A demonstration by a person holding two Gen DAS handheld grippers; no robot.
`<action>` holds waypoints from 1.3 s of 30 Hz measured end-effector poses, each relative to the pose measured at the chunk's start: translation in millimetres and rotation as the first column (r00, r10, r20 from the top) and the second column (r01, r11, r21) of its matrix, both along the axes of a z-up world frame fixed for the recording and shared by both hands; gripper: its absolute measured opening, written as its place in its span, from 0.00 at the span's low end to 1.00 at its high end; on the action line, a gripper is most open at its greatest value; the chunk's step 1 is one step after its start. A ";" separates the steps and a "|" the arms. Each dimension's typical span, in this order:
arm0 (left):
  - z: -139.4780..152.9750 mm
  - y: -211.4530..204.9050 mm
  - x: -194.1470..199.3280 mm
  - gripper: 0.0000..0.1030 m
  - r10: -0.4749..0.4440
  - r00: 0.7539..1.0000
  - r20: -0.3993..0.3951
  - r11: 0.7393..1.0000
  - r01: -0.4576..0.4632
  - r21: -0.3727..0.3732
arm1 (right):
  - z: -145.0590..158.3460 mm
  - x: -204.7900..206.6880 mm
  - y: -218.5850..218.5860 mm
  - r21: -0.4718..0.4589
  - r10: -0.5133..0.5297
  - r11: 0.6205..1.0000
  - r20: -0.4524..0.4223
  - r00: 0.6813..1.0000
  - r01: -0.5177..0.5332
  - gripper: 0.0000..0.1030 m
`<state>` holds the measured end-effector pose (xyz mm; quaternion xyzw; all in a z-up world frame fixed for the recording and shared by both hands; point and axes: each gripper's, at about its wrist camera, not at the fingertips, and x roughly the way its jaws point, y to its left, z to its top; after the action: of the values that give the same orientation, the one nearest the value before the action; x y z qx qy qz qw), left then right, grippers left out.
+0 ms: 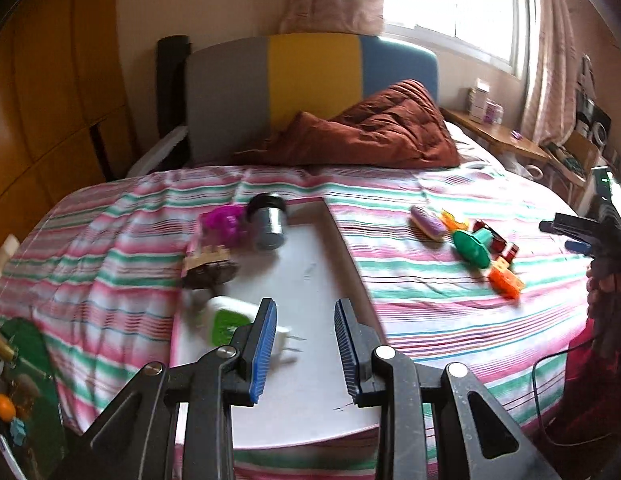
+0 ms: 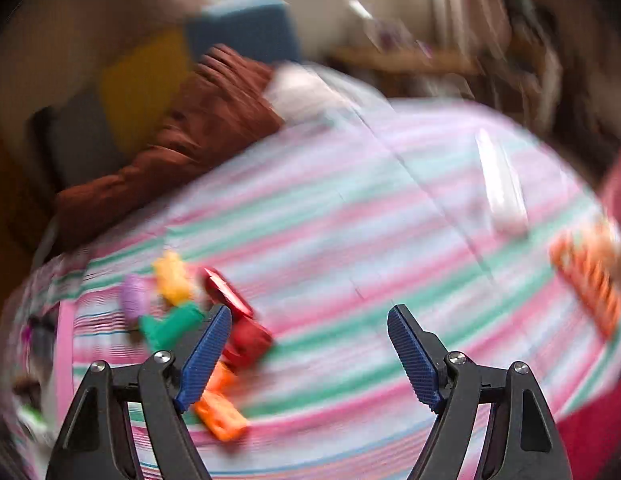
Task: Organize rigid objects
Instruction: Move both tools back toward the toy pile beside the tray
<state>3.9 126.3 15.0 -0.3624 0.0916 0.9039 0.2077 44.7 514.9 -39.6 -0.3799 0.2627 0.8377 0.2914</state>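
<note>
A white tray (image 1: 310,272) lies on the striped bed. On it are a grey jar with a black lid (image 1: 267,222), a magenta toy (image 1: 224,222), a wooden piece (image 1: 208,264) and a white and green plug adapter (image 1: 230,320). My left gripper (image 1: 305,308) is open and empty above the tray, just right of the adapter. Loose toys lie right of the tray: a purple piece (image 1: 427,222), a green piece (image 1: 472,248), red blocks (image 1: 498,240) and an orange block (image 1: 506,282). My right gripper (image 2: 310,320) is open and empty, with the red blocks (image 2: 238,320) and orange block (image 2: 220,412) by its left finger. The right wrist view is blurred.
A brown quilt (image 1: 374,128) is bunched at the headboard. A wooden side table (image 1: 494,132) stands at the right by the window. An orange striped object (image 2: 586,280) lies at the bed's right edge. A green mat with small items (image 1: 22,360) is at the left.
</note>
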 end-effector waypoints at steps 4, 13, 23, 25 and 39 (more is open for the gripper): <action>-5.5 26.0 1.0 0.29 -0.045 0.999 0.011 0.999 0.045 -0.018 | -6.7 5.5 18.2 -0.083 -0.049 0.995 0.000 0.999 0.049 0.79; -12.1 68.9 1.7 0.29 -0.118 0.992 0.036 0.992 0.119 -0.044 | -16.5 4.4 11.0 -0.126 -0.015 0.992 0.044 0.999 0.020 0.81; -17.5 103.6 5.3 0.29 -0.199 0.980 0.031 0.976 0.201 -0.083 | -22.5 9.6 19.8 -0.184 -0.053 0.981 0.049 0.997 0.061 0.82; -18.9 108.7 4.8 0.29 -0.206 0.978 0.035 0.974 0.208 -0.084 | -22.7 8.2 19.3 -0.184 -0.052 0.981 0.052 0.997 0.061 0.82; -22.1 148.3 -14.8 0.29 -0.300 0.951 0.078 0.950 0.305 -0.073 | -24.6 12.3 23.8 -0.231 -0.078 0.969 0.037 0.996 0.084 0.83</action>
<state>-10.9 274.6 -7.2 -0.3823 0.1769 0.8442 0.3313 57.0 538.7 -64.2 -0.4120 0.3700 0.7832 0.2827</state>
